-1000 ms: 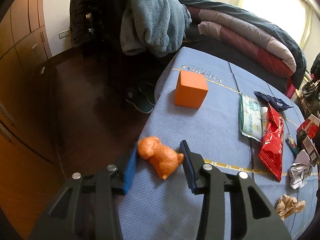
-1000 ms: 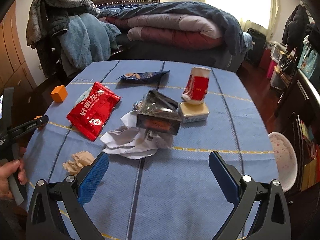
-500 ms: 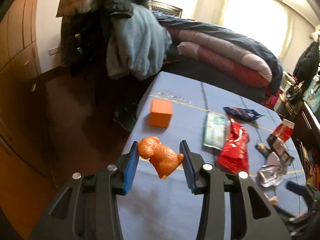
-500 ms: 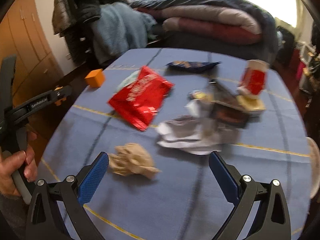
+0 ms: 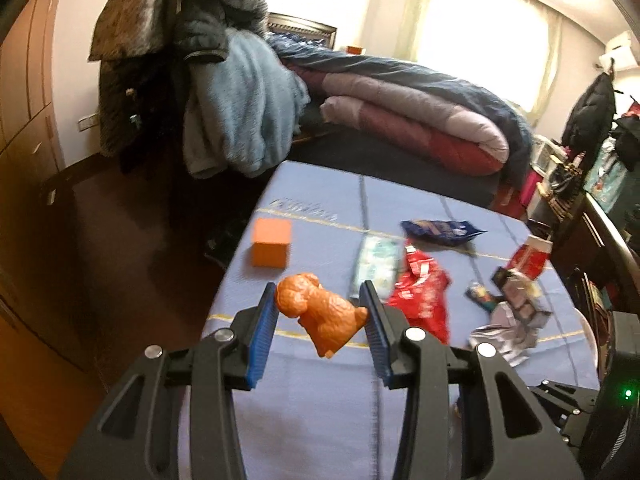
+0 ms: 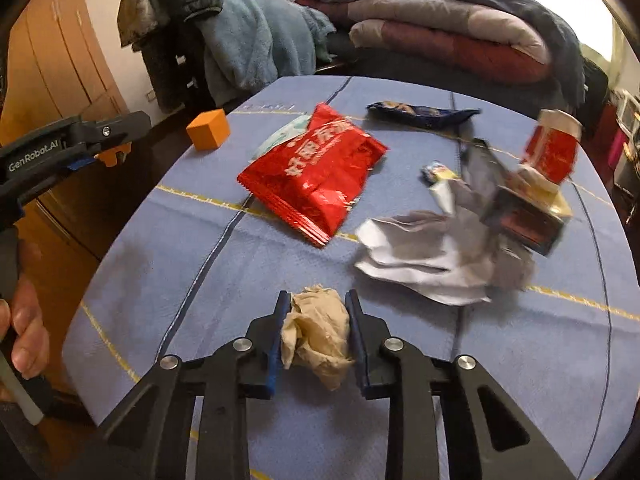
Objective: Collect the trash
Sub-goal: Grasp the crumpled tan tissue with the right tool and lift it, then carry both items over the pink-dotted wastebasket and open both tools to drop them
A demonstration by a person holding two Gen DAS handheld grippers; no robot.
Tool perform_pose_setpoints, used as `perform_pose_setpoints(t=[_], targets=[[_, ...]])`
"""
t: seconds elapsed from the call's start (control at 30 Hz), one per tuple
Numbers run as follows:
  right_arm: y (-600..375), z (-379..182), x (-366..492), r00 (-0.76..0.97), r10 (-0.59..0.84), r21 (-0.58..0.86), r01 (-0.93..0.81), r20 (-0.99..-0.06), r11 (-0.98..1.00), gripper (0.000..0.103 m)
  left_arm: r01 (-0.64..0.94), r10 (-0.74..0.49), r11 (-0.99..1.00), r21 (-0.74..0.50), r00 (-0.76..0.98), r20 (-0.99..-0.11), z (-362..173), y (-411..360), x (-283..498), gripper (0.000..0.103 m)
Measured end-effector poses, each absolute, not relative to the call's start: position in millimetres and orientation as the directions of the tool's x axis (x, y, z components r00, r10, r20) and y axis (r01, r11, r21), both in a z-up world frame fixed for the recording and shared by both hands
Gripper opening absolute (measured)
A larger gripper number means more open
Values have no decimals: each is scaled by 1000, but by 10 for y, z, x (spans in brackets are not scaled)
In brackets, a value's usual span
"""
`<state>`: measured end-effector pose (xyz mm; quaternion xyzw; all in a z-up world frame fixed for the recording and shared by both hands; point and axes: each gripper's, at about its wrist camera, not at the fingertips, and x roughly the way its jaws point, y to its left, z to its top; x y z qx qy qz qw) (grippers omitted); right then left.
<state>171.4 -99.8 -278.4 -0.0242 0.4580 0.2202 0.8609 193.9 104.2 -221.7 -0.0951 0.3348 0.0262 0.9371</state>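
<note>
Since the earlier frame the right gripper (image 6: 316, 312) has just closed its fingers on the crumpled tissue (image 6: 318, 330) between them on the worktop (image 6: 168, 248), while the left gripper (image 5: 322, 310) pinches the orange toy dog (image 5: 320, 314), now raised.

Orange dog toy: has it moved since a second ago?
Yes. The orange dog toy, clamped in the left gripper, was lying on the blue tablecloth; now it hangs above it, lifted.

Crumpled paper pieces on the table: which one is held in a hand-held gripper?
The small tan wad, clamped by the right hand-held gripper. The bigger white crumpled sheet lies free.
</note>
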Motion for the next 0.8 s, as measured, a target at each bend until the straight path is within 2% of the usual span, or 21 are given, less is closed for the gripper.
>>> perform_pose_setpoints(t=[0.37,0.6,0.8], targets=[[-2009,-2408,1465,608,349,236,-260,-713,936,27,105,-159,986,-128,816,-556,-1748,29,1872,42],[-2777,-2213,1326,705,251,233,-125,-663,965,27,300,-319,946,-125,788,-526,-1598,-921,1965,42],[-3464,-2147,1277,766,110,202,26,-634,979,29,454,-453,881,-133,725,-519,-1555,-1743,2098,42]])
